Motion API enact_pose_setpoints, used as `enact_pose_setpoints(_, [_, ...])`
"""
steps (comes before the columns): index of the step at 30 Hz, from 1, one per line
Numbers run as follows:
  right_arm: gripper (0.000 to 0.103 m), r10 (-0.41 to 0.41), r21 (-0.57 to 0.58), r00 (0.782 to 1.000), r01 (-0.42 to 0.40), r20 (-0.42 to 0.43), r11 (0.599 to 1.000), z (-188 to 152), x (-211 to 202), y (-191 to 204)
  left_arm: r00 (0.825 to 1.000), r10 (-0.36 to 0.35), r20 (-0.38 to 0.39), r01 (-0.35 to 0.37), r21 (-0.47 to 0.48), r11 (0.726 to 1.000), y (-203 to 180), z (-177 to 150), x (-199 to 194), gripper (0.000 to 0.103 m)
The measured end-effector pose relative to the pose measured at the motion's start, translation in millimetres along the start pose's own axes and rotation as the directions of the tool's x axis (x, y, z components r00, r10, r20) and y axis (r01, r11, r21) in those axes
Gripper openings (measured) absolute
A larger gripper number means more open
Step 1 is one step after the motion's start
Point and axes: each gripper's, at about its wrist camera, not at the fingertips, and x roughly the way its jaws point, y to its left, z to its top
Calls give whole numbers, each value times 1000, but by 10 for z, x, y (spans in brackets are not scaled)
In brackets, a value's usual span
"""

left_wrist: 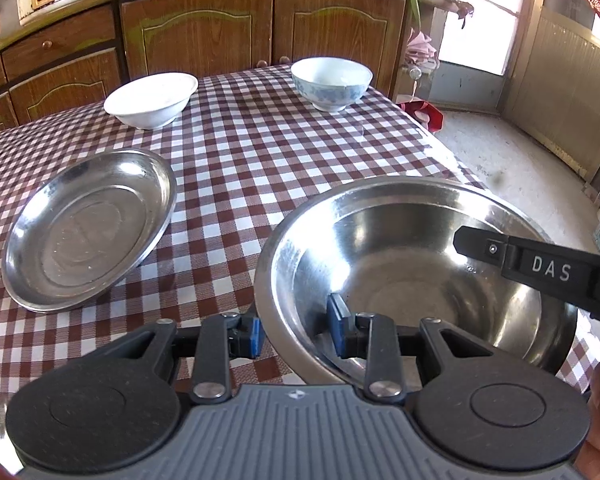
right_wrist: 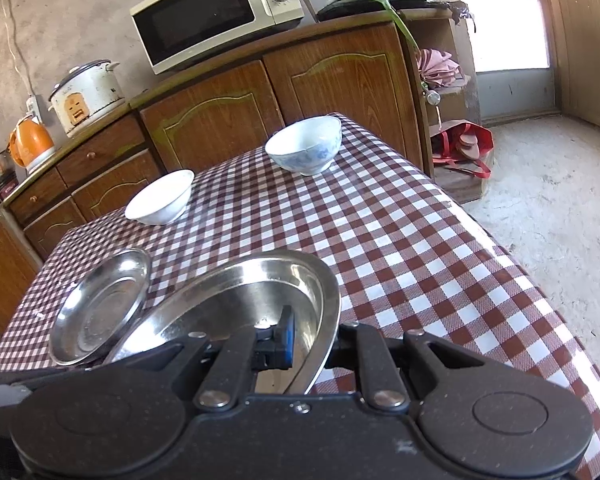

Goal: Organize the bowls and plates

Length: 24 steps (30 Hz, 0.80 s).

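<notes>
**Steel bowl gripped at two rims, stacking not yet done**

The large steel bowl (left_wrist: 416, 276) is seen at the near right of the checked tablecloth (left_wrist: 260, 152), gripped from two sides. The left gripper (left_wrist: 296, 332) is nearly closed on the bowl's near-left rim, one blue pad outside the wall and one inside. The right gripper (right_wrist: 312, 340) is clamped tight on the thin rim at the bowl's right side; in its own view the inner blue pad is seen against the metal, while the outer one is hidden behind the rim. Whether the bowl rests on the cloth or is lifted just clear cannot be told.

The steel plate (left_wrist: 88, 232) lies at the near left, just beside the bowl. A white bowl (left_wrist: 152, 100) stands at the far left and a blue-patterned bowl (left_wrist: 332, 82) at the far right, well apart.

The step in hand is judged to be the carrying or placing of the steel bowl. For the next move, both grips would need to be kept level and moved together, so that the rim is not twisted or slipped.
</notes>
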Motion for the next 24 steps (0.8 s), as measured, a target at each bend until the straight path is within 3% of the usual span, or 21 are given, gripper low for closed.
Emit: enact_pose_setpoints(24, [16,28,17,995,-26,-95,1000,48,675,-114,996,82,-35,-83,-25,996,29,101,417,33])
